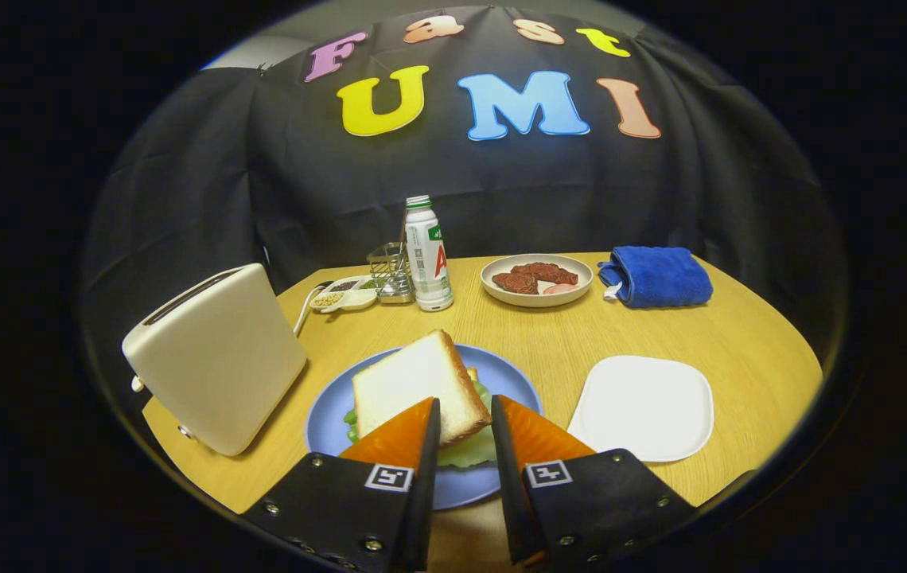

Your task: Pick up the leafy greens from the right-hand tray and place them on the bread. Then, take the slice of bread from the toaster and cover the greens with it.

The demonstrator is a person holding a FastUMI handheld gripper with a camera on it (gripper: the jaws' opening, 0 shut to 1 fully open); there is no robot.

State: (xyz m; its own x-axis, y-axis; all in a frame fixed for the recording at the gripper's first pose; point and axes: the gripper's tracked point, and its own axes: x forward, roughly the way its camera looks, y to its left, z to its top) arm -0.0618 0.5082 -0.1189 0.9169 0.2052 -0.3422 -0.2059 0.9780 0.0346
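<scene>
The tongs are held apart, clamped on nothing, their tips over the near edge of the top bread slice. That slice is laid on the leafy greens, which are seen poking out beneath it on the blue plate. The toaster stands just left of the plate, the empty white tray to its right on the counter.

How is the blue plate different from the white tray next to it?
The blue plate is round; the white tray is squarish with rounded corners. The blue plate holds a bread slice lying over leafy greens; the white tray has nothing on it. The gripper, fingers open, points at the plate, with the tray off to its right. Both rest flat on the wooden table.
</scene>
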